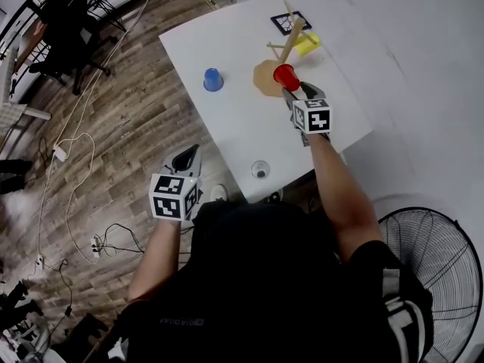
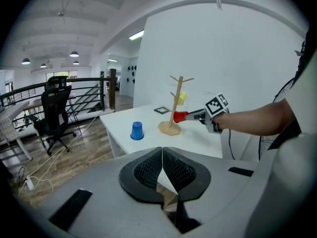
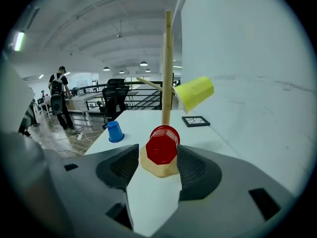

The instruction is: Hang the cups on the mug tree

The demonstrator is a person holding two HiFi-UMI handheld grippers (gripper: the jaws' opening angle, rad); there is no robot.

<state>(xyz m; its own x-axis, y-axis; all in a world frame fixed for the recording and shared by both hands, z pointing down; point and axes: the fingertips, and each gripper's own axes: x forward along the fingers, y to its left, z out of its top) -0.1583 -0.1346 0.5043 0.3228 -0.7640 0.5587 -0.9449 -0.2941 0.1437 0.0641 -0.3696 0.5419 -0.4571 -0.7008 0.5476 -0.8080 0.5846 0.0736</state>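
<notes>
Jaws of my right gripper [image 3: 157,155] are closed on a red cup [image 3: 162,145], held on its side off the counter [image 1: 227,127] with its base facing me. The right pad sits against it; contact on the left side is harder to make out. Just behind the cup rises the post of the wooden mug tree [image 3: 167,73], whose base lies under and beyond the cup. The cup's mouth faces away from me, so I can't tell whether it meets a peg. A yellow cup [image 3: 194,93] hangs on a branch higher up.

The left gripper [image 2: 162,155] hangs well back off the counter's edge, jaws pressed together with nothing between them.

A blue cup [image 1: 213,79] stands upside down left of the tree, a framed marker card [image 1: 290,23] lies beyond, and a clear cup [image 1: 260,169] sits near the near edge. A fan [image 1: 435,255] is cut off at the right.
</notes>
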